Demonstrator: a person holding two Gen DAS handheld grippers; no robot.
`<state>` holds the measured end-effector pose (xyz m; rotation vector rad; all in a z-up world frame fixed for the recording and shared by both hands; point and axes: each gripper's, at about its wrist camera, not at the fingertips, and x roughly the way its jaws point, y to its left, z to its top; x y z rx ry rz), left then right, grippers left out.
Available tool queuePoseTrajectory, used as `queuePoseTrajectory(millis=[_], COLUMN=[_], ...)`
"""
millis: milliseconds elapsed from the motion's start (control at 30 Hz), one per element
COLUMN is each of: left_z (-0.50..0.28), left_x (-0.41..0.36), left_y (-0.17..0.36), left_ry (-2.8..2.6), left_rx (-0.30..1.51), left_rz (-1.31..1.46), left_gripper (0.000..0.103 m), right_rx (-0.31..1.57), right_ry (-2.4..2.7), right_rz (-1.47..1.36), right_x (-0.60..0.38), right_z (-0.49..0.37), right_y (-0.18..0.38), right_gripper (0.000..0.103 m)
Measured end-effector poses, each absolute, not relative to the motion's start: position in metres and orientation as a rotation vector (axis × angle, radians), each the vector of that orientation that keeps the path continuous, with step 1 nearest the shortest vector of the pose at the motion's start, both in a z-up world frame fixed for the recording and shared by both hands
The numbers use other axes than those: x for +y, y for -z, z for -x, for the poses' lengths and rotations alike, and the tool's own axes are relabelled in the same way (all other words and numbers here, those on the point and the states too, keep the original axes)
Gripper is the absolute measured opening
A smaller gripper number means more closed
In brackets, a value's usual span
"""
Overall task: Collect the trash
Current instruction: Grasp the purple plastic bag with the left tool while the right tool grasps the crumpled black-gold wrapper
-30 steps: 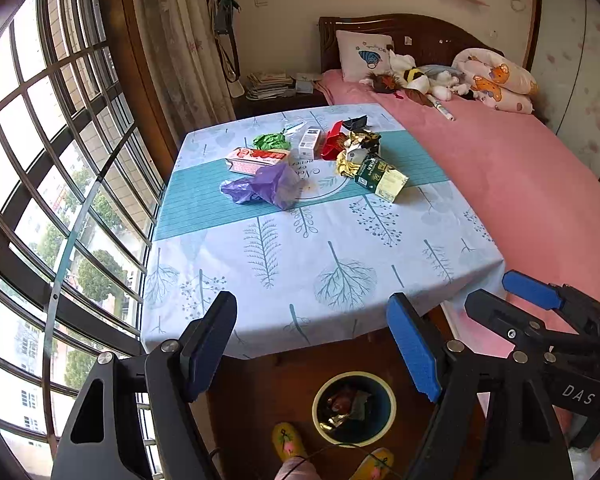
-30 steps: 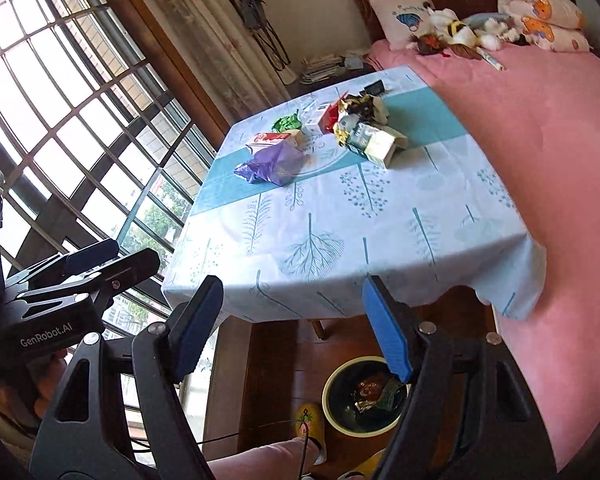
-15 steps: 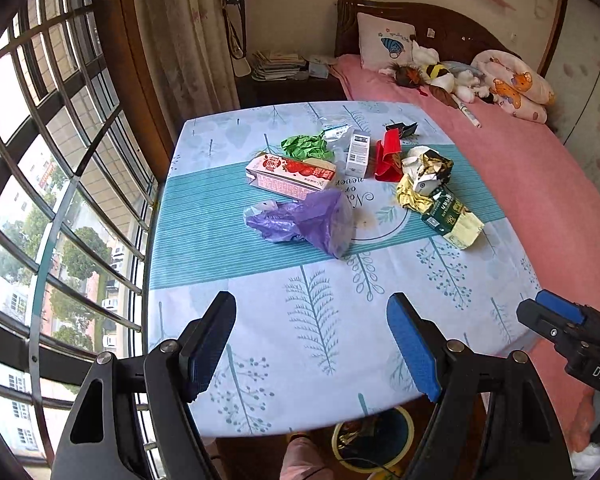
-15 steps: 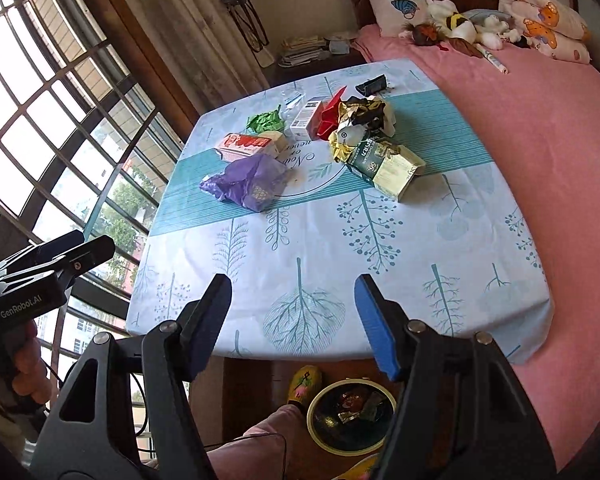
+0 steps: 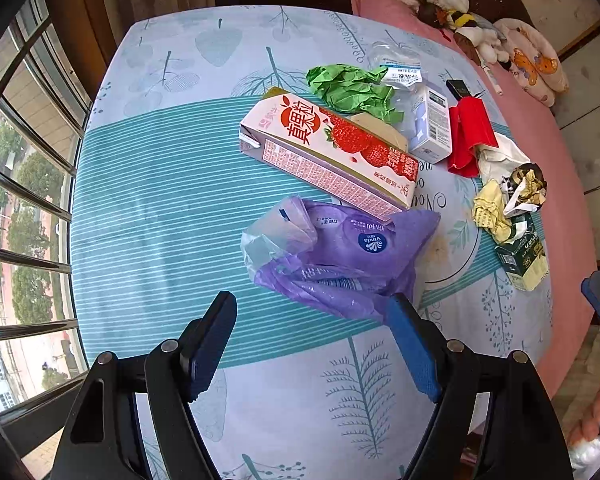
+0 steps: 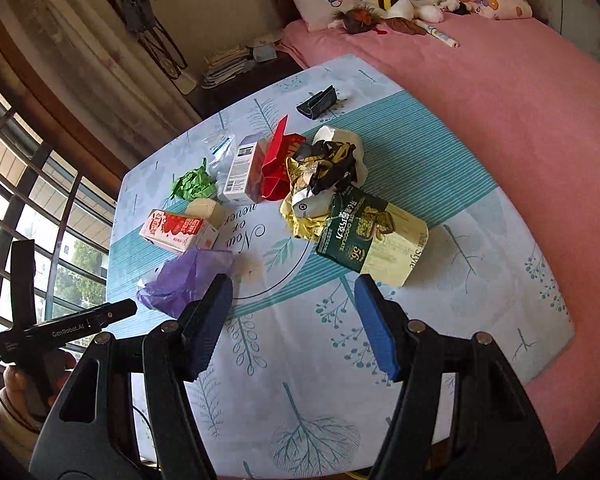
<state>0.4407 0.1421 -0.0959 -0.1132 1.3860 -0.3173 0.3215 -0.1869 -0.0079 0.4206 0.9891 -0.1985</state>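
Observation:
Trash lies across the table (image 5: 148, 208). A crumpled purple plastic bag (image 5: 340, 256) sits just ahead of my open left gripper (image 5: 312, 320), whose right pad is close to the bag's edge. Behind the bag lies a strawberry drink carton (image 5: 324, 152), then green crumpled paper (image 5: 352, 92), a small white box (image 5: 432, 124) and a red wrapper (image 5: 468, 136). My right gripper (image 6: 292, 304) stands open over the cloth, empty, short of a green chocolate box (image 6: 372, 236) and a crumpled gold-and-black wrapper (image 6: 324, 168). The purple bag (image 6: 184, 280) lies to its left.
A pink bed (image 6: 500, 92) with a pillow and soft toys borders the table's right side. A barred window (image 5: 24, 200) runs along the left. A black clip-like item (image 6: 318, 102) lies at the table's far end. The left gripper's body (image 6: 68, 328) shows at lower left of the right wrist view.
Both grippers have swept forward and down from beyond the table's near edge to over the trash. The floor bin has dropped out of view. The right jaws stand a little narrower.

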Motion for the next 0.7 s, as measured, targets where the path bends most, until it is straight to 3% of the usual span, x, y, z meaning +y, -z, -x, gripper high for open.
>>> queuePoseTrajectory(millis=[700], left_z=[-0.482], left_x=[0.068], left_y=[0.153], left_ry=[0.298], left_rx=[1.475], left_rz=[-0.049], left_gripper=[0.080], right_rx=[1.093], right_ry=[0.371], right_rz=[-0.386], right_x=[-0.223], right_z=[-0.431], right_y=[0.071], right_gripper=[0.061])
